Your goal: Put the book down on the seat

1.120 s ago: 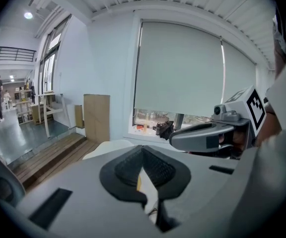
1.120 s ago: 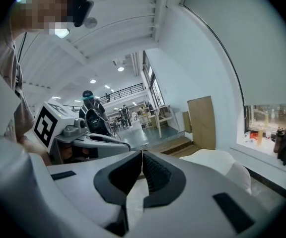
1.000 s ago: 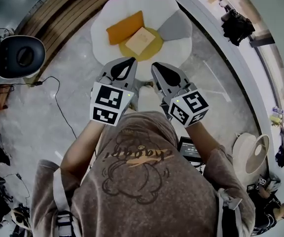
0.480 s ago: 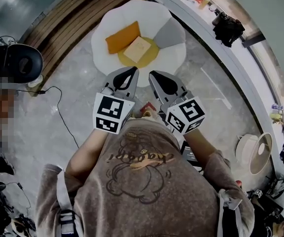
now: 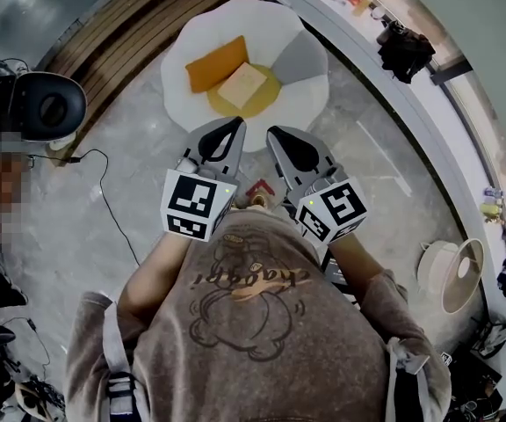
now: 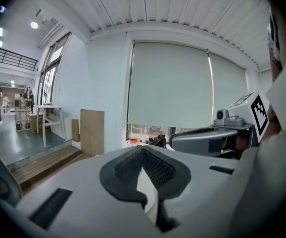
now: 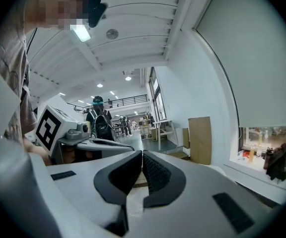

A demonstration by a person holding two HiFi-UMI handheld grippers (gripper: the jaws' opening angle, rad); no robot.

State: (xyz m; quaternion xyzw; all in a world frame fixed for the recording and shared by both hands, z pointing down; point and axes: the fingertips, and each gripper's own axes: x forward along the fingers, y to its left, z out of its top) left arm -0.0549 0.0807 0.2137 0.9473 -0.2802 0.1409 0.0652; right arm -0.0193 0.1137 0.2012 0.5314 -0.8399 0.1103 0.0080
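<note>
A tan book (image 5: 242, 84) lies flat on the yellow middle of a white flower-shaped seat (image 5: 301, 104), beside an orange pad (image 5: 217, 62). My left gripper (image 5: 220, 139) and right gripper (image 5: 292, 148) hang side by side in front of the person's chest, short of the seat and apart from the book. Both are shut with nothing between the jaws. In the left gripper view the left gripper's (image 6: 144, 151) pads meet at the tips, facing a blind-covered window. The right gripper's (image 7: 142, 156) pads also meet, facing a long hall. The book is out of sight in both gripper views.
A black round chair (image 5: 51, 104) stands at the left, with a cable (image 5: 104, 183) trailing over the stone floor. Wooden steps (image 5: 121, 33) run behind the seat. A window ledge with a black bag (image 5: 407, 47) curves along the right, and a fan (image 5: 451, 275) stands lower right.
Both shut grippers have risen a little together and drawn nearer the head camera. The book lies unmoved on the seat.
</note>
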